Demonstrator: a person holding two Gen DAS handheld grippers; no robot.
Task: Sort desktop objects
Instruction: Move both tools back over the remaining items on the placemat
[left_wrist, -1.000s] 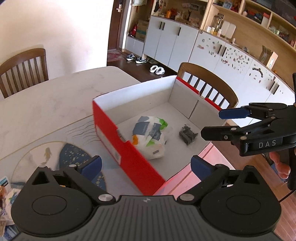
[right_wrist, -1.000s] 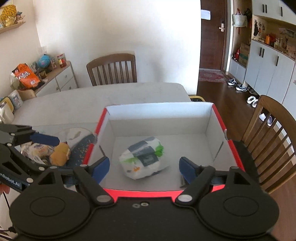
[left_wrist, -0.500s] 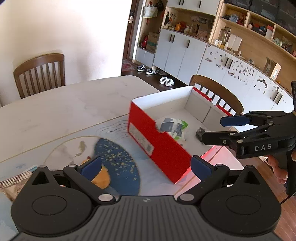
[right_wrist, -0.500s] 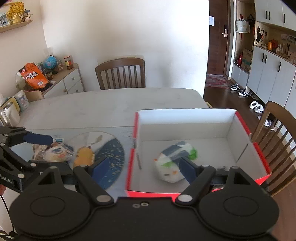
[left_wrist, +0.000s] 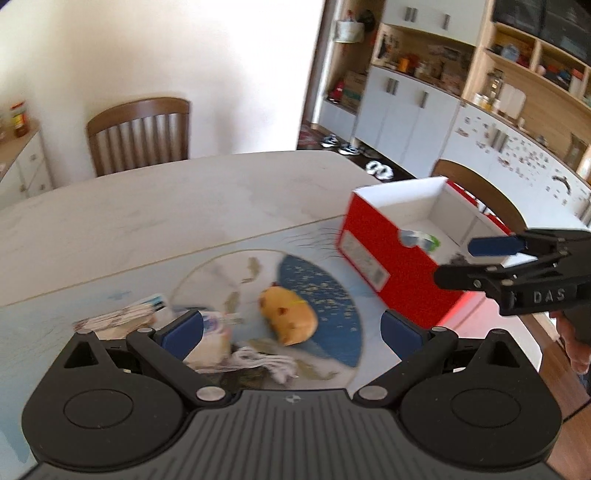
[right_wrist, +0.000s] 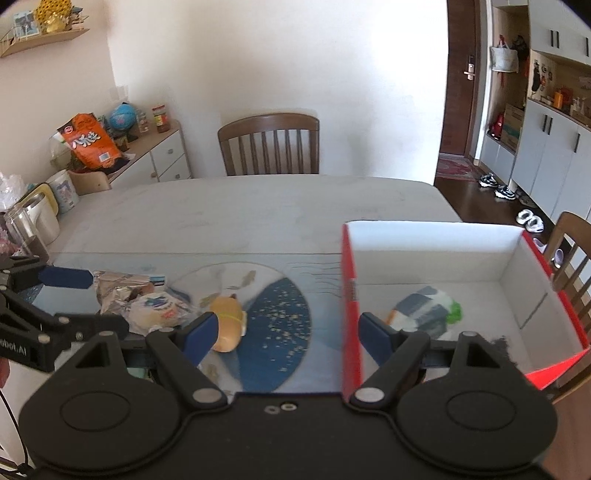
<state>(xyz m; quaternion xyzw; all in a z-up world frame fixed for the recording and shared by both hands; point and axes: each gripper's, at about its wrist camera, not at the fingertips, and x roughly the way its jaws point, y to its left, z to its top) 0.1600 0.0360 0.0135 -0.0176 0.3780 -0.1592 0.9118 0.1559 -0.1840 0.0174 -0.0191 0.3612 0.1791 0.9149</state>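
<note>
A red box with a white inside (left_wrist: 391, 269) (right_wrist: 349, 295) stands on the right of the table. In it lie a white, blue and green packet (right_wrist: 424, 310) and a small black thing (right_wrist: 500, 345). On the round blue mat (left_wrist: 321, 295) (right_wrist: 280, 314) lies a yellow bun-like toy (left_wrist: 288, 314) (right_wrist: 229, 325), with a wrapped packet (right_wrist: 155, 312) and a crumpled foil wrapper (right_wrist: 114, 288) to its left. My left gripper (left_wrist: 291, 328) is open and empty just above the toy. My right gripper (right_wrist: 284, 332) is open and empty over the mat beside the box wall.
A white cloth or cord (left_wrist: 266, 363) lies by the toy. Wooden chairs (right_wrist: 267, 144) (left_wrist: 480, 192) stand at the far side and the right. A sideboard with jars and a snack bag (right_wrist: 88, 140) is at the left. The table edge runs close behind the box.
Both grippers have swung left, from over the box to over the mat. The toy and wrappers now show between the left fingers. Both stayed open.
</note>
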